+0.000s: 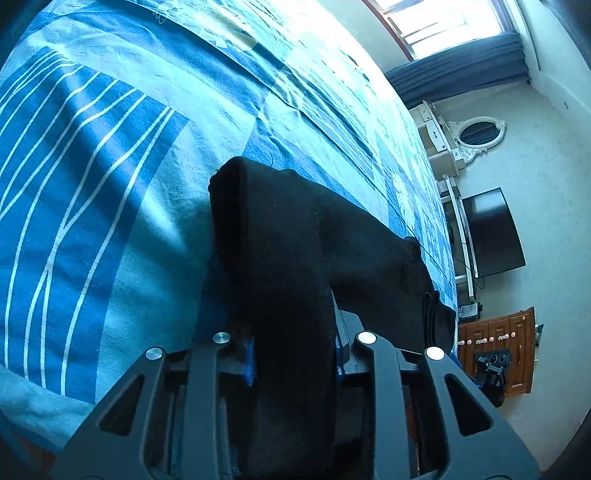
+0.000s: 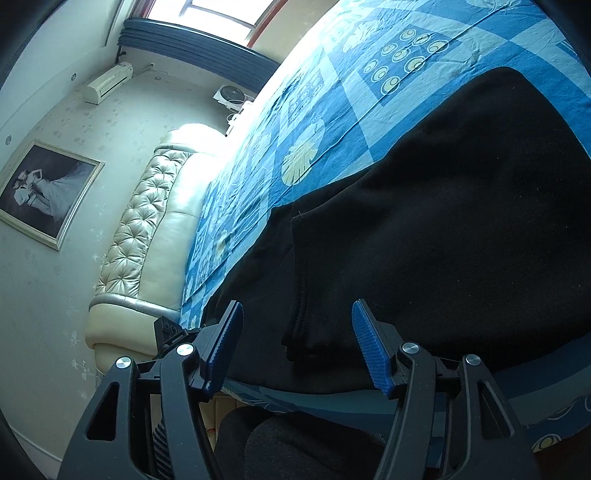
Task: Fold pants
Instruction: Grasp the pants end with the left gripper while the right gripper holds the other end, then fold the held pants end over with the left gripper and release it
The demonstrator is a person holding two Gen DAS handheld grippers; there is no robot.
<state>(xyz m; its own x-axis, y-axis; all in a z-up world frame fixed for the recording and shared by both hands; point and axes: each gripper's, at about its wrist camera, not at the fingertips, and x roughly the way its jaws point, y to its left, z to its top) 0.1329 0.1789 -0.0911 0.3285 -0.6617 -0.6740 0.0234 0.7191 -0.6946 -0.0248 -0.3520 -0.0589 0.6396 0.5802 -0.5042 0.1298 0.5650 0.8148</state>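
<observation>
Pants: one pair of black pants (image 2: 443, 229) lies across a bed, folded into layers, with stacked edges showing near the front of the right wrist view; in the left wrist view a fold of the same black cloth (image 1: 295, 258) rises off the sheet.

Left gripper: one claw (image 1: 295, 354), its two blue pads almost hidden behind a thick band of the pants that runs between them; the fingers are pinching that cloth and holding it above the bed.

Right gripper: one claw (image 2: 299, 343), its two blue ribbed pads (image 2: 371, 350) spread wide on either side of the pants' layered edge at the near side of the bed; neither pad presses the cloth.

Bed: one bed with one blue patterned sheet (image 1: 110, 166), striped white in the left wrist view, printed with shells and rings in the right wrist view.

Headboard: one cream tufted headboard (image 2: 147, 221) at the far end of the bed.

Walls: one framed picture (image 2: 44, 192) and one air conditioner (image 2: 107, 83) in the right wrist view; one oval mirror (image 1: 478, 134) and one dark television (image 1: 491, 236) in the left wrist view.

Window: one bright window (image 1: 443, 22) with a dark blue curtain below it.

Cabinet: one wooden cabinet (image 1: 495, 332) beyond the bed's end.
</observation>
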